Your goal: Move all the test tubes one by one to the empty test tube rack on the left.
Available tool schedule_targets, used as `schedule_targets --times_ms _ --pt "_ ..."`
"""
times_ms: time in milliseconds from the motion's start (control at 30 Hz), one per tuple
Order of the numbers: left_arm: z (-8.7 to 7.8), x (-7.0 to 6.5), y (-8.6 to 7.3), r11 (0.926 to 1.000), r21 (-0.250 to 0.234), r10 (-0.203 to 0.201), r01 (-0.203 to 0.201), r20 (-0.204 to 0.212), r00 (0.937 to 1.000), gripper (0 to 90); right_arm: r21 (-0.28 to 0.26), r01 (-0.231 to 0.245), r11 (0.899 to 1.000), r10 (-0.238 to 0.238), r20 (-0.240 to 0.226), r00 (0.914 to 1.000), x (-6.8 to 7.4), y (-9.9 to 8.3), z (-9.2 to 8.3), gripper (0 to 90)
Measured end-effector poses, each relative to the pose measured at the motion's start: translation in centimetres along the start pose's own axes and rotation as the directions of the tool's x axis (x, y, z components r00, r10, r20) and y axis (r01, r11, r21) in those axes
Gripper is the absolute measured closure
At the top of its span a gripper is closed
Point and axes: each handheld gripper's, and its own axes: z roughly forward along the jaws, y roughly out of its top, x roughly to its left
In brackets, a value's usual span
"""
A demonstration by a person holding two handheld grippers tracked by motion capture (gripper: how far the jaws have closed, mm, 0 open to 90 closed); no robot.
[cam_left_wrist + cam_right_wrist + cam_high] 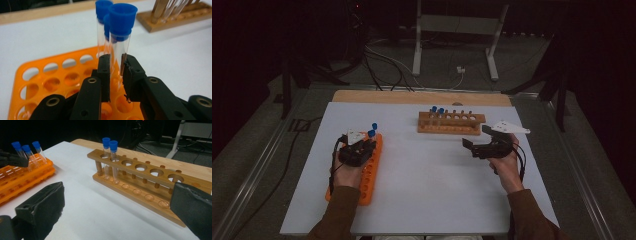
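An orange tube rack (371,175) lies at the table's left. Over its far end my left gripper (362,147) is shut on a clear test tube with a blue cap (120,47), which stands upright with its lower end among the rack's holes (37,72). Two more capped tubes (101,27) stand just behind it. At mid-right sits a wooden rack (452,122) holding two blue-capped tubes (110,157) at its left end. My right gripper (476,136) hovers open in front of that rack (140,198), with nothing between its jaws (118,195).
The white board (427,190) is bare between the two racks. A strip of wooden tabletop (412,96) shows behind it. Cables and a metal stand's legs (417,50) lie on the floor beyond the table.
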Motion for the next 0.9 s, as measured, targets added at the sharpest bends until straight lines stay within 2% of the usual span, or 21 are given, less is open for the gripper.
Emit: schedule_targets --times_ms 233,333,600,733,800,900 --pt "0.35 -0.21 0.1 0.9976 0.069 0.005 -0.004 -0.01 0.9999 78.4 0.002 0.003 1.0 -0.003 -0.003 1.0 0.05 -0.05 0.07 0.0" --pt "0.66 -0.43 0.2 0.9948 0.099 0.023 -0.021 -0.019 0.9996 78.5 0.005 0.005 1.0 -0.005 -0.004 1.0 0.14 -0.07 0.12 0.0" --pt "0.57 -0.29 0.14 0.9942 0.107 -0.005 0.007 -0.018 0.9998 78.5 0.008 0.009 1.0 -0.009 -0.006 0.9999 0.2 -0.1 0.16 0.0" --pt "0.52 0.01 0.1 0.994 0.101 -0.042 0.042 -0.002 0.9991 77.2 0.005 0.008 1.0 -0.008 -0.007 0.9999 0.22 -0.04 0.15 0.0" --pt "0.44 0.05 0.04 0.994 0.098 -0.048 0.048 -0.001 0.9988 71.7 0.004 0.007 1.0 -0.007 -0.008 0.9999 0.2 -0.03 0.17 0.0" --pt "0.14 -0.03 -0.15 0.9967 0.067 -0.048 0.046 0.019 0.9987 64.6 0.005 0.006 1.0 -0.005 -0.007 1.0 0.19 -0.03 0.2 0.0"
